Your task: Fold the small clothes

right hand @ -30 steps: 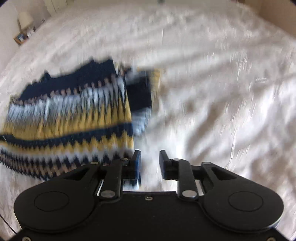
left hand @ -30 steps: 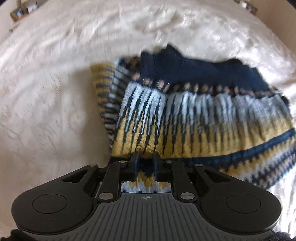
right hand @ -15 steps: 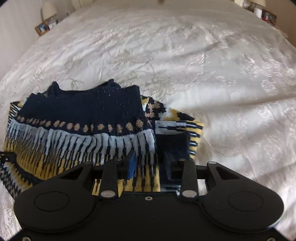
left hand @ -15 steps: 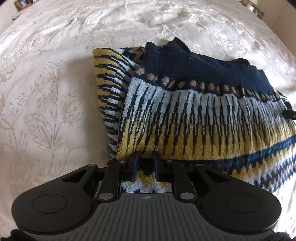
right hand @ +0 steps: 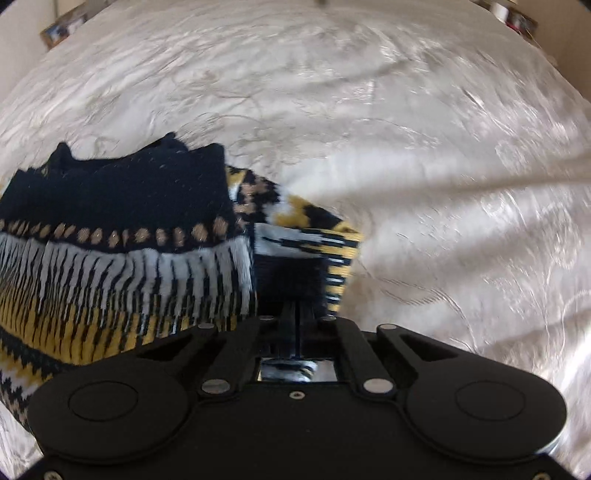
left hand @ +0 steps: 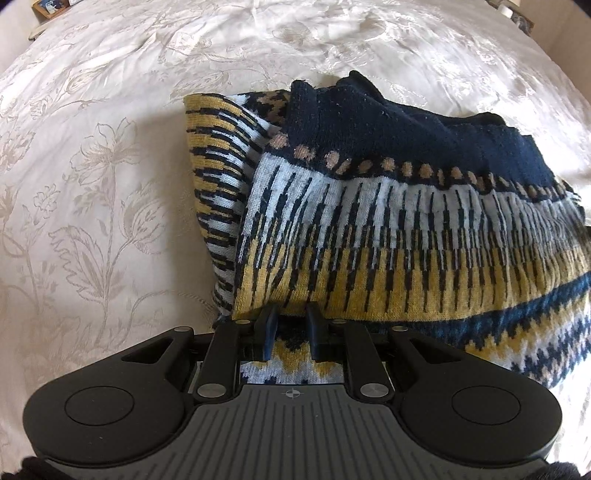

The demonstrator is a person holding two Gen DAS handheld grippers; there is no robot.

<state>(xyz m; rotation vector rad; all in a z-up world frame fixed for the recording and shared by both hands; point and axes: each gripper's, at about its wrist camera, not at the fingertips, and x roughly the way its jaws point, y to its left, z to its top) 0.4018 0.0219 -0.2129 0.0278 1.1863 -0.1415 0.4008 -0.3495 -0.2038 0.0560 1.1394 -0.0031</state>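
A small knitted sweater [left hand: 388,229], navy with white, mustard and tan bands, lies partly folded on a cream bedspread [left hand: 92,184]. My left gripper [left hand: 290,325] is at its near left corner, fingers a little apart with the knit edge between and under them. In the right wrist view the sweater [right hand: 122,243] fills the left side, with a folded sleeve [right hand: 306,254] at its right edge. My right gripper [right hand: 295,314] has its fingers closed together on the sweater's near right edge.
The cream floral bedspread [right hand: 424,184] spreads all around the sweater. Small framed items [left hand: 48,7] stand at the far left edge and more small objects [right hand: 517,18] at the far right, beyond the bed.
My right gripper moved left onto the sweater's right edge and shut on it. My left gripper stayed at the near left corner. The top layer now lies folded over.
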